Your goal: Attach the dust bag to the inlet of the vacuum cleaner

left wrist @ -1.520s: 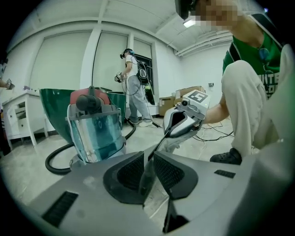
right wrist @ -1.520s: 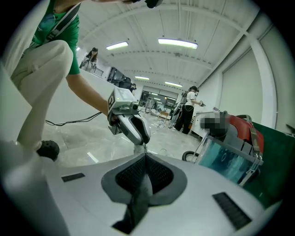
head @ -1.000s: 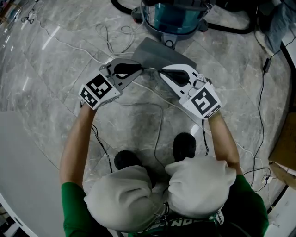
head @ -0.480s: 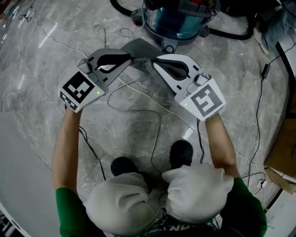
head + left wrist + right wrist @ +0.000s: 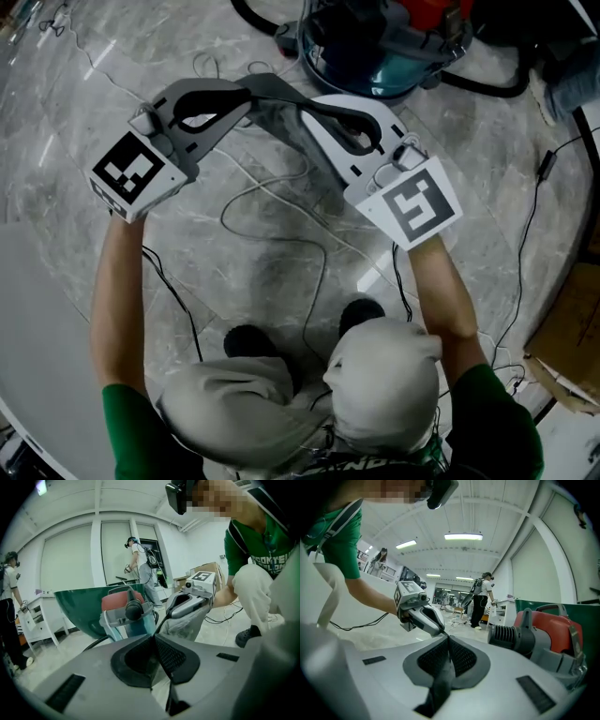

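Observation:
The grey dust bag (image 5: 279, 127) hangs stretched between my two grippers, just in front of the teal vacuum cleaner drum (image 5: 375, 70). My left gripper (image 5: 255, 92) is shut on the bag's left top edge and my right gripper (image 5: 305, 105) is shut on its right top edge. In the left gripper view the jaws (image 5: 153, 637) are pressed together on a thin edge, with the bag's cloth (image 5: 187, 623) hanging under the other gripper. A dark strip of the bag (image 5: 440, 681) is pinched in the right gripper (image 5: 448, 639). The red vacuum top (image 5: 548, 630) with its ribbed black hose stub (image 5: 508, 638) lies close on the right.
Thin cables (image 5: 281, 202) loop over the marble floor under the grippers. A black hose (image 5: 487, 84) curves right of the vacuum. A cardboard box (image 5: 572, 328) stands at the right edge, a white surface (image 5: 37, 309) at lower left. Other people (image 5: 140, 569) stand far behind.
Both grippers have lifted and carried the bag forward, closer to the vacuum drum. The left gripper has swung further out to the left.

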Tool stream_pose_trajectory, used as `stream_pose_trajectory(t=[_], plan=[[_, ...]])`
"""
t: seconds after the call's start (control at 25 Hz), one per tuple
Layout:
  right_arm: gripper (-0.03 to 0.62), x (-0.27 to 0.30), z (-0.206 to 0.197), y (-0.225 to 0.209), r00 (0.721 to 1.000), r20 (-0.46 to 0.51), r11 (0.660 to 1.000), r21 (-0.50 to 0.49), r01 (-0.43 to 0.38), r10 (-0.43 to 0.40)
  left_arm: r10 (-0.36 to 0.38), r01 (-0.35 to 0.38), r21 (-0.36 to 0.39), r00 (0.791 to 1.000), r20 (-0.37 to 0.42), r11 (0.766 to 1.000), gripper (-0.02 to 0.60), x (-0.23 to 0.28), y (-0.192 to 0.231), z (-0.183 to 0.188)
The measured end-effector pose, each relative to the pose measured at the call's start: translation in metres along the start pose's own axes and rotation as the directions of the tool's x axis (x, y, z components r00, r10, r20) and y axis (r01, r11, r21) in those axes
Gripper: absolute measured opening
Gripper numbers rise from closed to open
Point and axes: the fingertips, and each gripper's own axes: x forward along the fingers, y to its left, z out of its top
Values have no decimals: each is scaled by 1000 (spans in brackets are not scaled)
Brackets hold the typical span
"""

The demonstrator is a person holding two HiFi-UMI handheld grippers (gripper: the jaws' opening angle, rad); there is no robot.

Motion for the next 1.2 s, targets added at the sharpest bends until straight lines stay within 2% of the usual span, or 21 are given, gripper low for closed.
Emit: stream_pose_trajectory(t=[0.2,0.48,0.72,0.88,1.08,1.2], plan=[[14,5,12,-19,998,6,998,3,-66,66,10,-7,46,998,-54,999,21,2,16,18],[14,-6,21,-31,995,-2,994,41,-104,104,-65,73,55,988,-142,996,20,8,18,36],[14,-10,32,-50,999,16,994,92,-52,50,-65,91,109,974,-216,990,21,19,33,54],[14,-4,33,-60,998,49,994,104,-39,34,-69,101,135,973,-220,986,21,24,43,57],[14,5,22,-67,999,-12,995,88,-37,38,-123,152,131,971,-206,980,20,33,52,48],[14,10,20,-69,999,-39,995,95,-13,17,-121,151,135,971,-205,979,20,35,60,45]])
